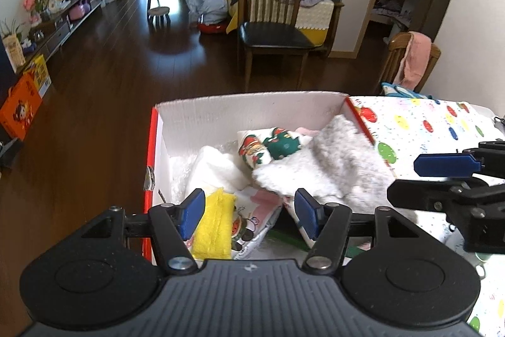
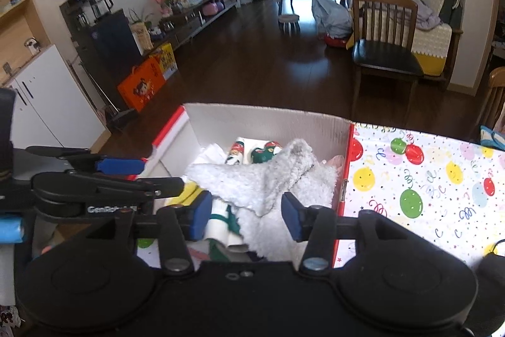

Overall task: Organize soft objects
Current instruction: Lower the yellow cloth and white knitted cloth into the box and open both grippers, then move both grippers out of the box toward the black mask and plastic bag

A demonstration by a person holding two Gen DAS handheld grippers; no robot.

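Fleece cloth [image 2: 271,179] lies heaped in the cardboard box [image 1: 252,112] at the bench's left edge (atop other fabrics). I judge it light, limp; pinch a raised fold. Both grippers, left [image 1: 247,213] and right [image 2: 246,217], have fingers apart, holding nothing.

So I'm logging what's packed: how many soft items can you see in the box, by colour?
Grey-white fluffy cloth: 1
Plain white cloth: 1
Yellow cloth: 1
Printed cartoon cloths: 2
Total: 5, in the box; more may lie hidden.
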